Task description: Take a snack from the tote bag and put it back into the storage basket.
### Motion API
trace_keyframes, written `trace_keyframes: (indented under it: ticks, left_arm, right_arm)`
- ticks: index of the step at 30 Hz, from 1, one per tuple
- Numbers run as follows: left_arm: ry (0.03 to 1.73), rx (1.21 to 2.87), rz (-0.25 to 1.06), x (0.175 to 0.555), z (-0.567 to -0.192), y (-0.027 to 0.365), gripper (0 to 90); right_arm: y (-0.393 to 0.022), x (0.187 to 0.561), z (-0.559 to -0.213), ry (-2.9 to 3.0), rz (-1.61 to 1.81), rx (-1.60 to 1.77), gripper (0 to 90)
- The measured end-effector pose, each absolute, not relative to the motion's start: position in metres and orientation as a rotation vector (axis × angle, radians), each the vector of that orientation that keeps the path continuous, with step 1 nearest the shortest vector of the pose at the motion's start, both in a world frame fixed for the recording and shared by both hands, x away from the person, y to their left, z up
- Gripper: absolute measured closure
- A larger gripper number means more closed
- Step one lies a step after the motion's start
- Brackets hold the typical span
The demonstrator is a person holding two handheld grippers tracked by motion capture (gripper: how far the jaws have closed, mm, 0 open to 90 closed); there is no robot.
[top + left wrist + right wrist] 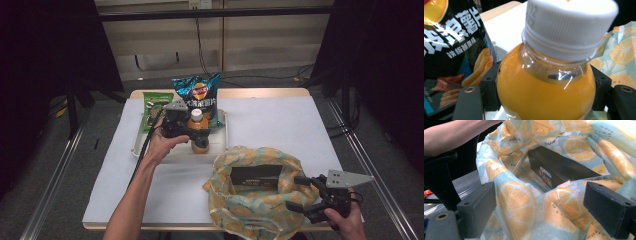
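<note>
An orange juice bottle (200, 139) with a white cap stands upright on a white tray (137, 145) at the back left of the table. My left gripper (198, 133) is shut on it, the black pads (490, 90) pressing both sides of the bottle (544, 95) just below its neck. At the front right, a lemon-print cloth bag (250, 202) sits slumped with its mouth agape, and a black box (256, 176) lies inside. My right gripper (292, 192) stands open at the bag's right rim. Loose bag fabric (519, 202) lies between its wide-apart jaws, and the black box (559, 170) shows beyond.
A blue and black chips bag (200, 92) stands on the tray right behind the bottle, close to my left gripper's left jaw. A green snack packet (152, 107) lies at the tray's far left. A white cover (290, 125) spreads over the table, bare at the right.
</note>
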State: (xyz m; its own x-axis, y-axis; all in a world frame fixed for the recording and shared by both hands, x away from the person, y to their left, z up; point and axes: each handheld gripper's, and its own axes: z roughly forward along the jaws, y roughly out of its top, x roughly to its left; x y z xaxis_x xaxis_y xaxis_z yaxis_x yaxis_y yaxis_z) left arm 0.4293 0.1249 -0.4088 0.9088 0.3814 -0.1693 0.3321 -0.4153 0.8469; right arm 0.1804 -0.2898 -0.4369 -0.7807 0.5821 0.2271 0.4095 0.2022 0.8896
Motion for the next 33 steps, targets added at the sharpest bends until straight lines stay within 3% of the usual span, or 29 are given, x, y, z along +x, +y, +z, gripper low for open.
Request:
trace_keyframes:
  ticks: [33]
  left_arm:
    - [0.352, 2.092, -0.006, 0.434, -0.421, 0.127, 30.1]
  right_arm:
    - [-0.29, 0.182, -0.438, 2.31, 1.628, 0.965, 10.4]
